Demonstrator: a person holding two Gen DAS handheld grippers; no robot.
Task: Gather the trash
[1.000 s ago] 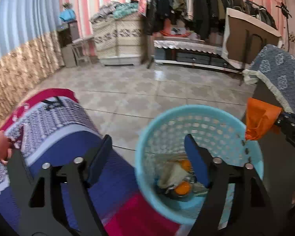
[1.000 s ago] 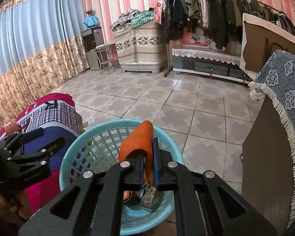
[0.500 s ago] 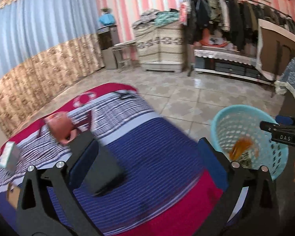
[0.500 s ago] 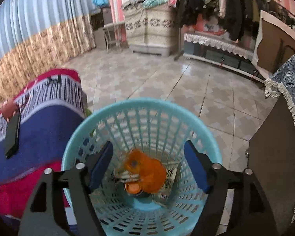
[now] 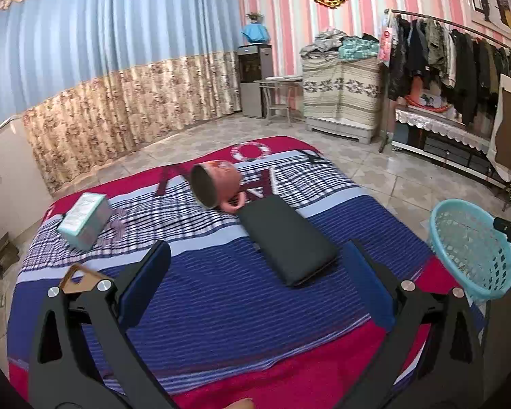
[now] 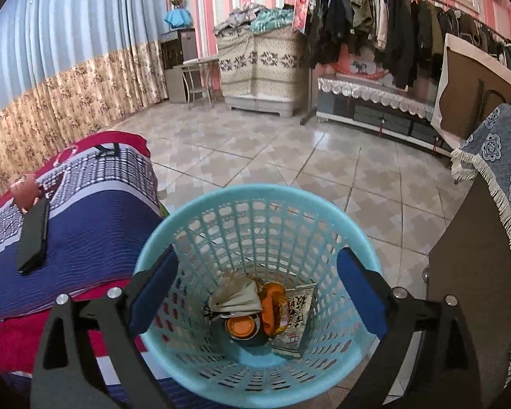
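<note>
- Two grippers under my control: left gripper (image 5: 255,277) spread wide, holding nothing, above the striped bedspread (image 5: 204,306); right gripper (image 6: 257,293) likewise spread, over the mouth of the blue basket (image 6: 201,211).
- Trash (image 6: 260,310): orange wrapper, orange-lidded tin, printed packet, crumpled paper, all at the basket bottom.
- Bedspread: black case (image 5: 286,242) mid-surface; pink mug (image 5: 214,184) on its side, just behind it; pale box (image 5: 85,221) near my left edge.

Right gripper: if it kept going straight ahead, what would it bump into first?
Probably the trash at the bottom of the blue basket. The open right gripper points down into it, toward the orange wrapper. Depth is hard to judge.
</note>
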